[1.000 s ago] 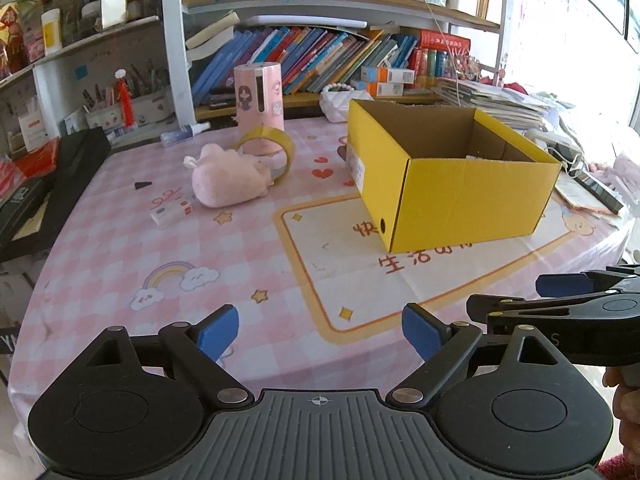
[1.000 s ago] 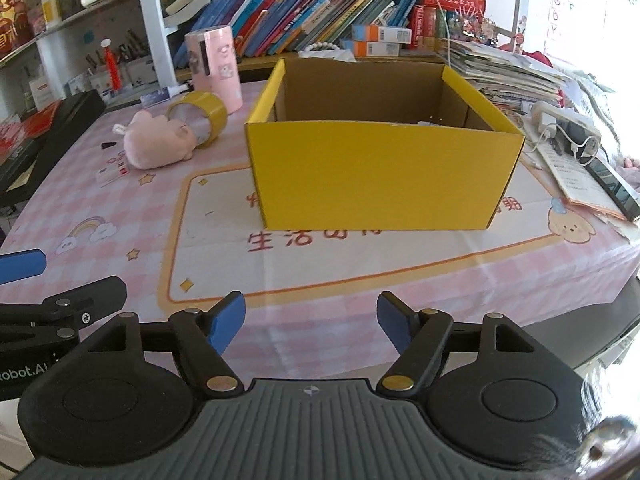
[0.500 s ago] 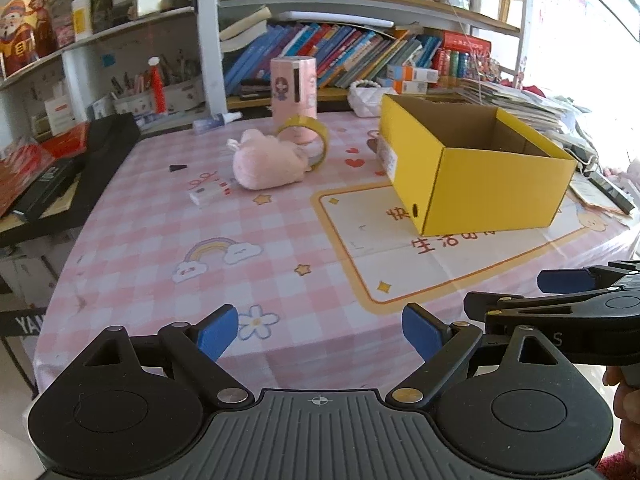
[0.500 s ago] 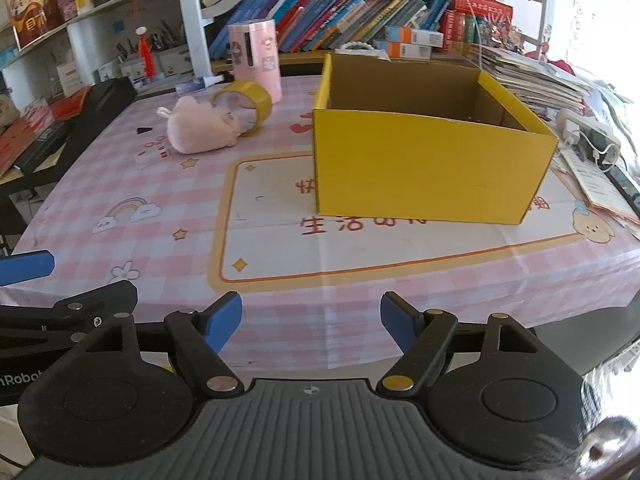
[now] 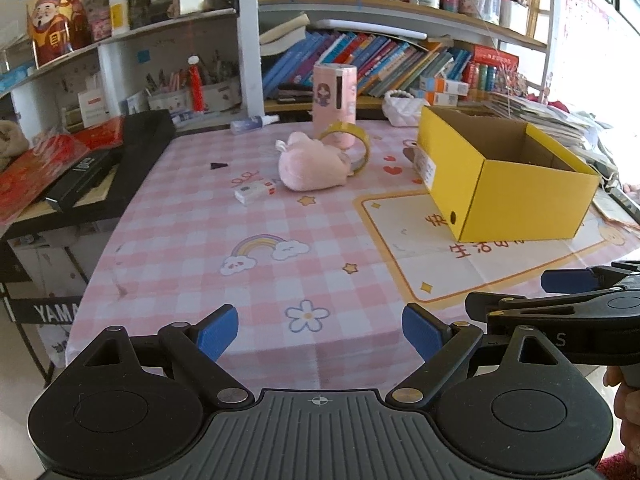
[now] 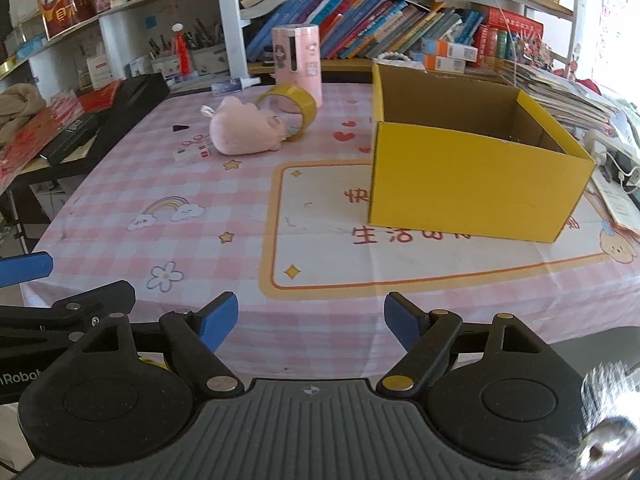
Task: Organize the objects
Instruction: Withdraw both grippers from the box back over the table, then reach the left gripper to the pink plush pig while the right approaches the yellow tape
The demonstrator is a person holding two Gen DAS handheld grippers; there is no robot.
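Cloth with pink and white squares covers the table (image 5: 192, 240), and it has a rainbow, stars and a flower printed on it. One yellow cardboard box (image 6: 472, 184) sits on the cream patch of the cloth. Its top has no lid, its walls are flat and stiff, and brown card shows inside. One soft pink plush toy (image 5: 312, 166) lies on its side, round and fuzzy. One ring of yellow tape (image 5: 352, 144) stands on its edge, touching the toy's back end. One tall pink tube (image 5: 334, 96) with a cartoon girl on it stands upright just behind the tape. One small white packet (image 5: 254, 193) lies flat near the toy, on its left. These four things sit well apart from the box, on its left side.

Both grippers hang near the front edge of the table. The left gripper (image 5: 320, 330) has its two blue pads spread wide, with nothing between them. The right gripper (image 6: 310, 322) has two blue pads too; its jaws are opening, and nothing is between them either. Neither one touches any thing on the table.
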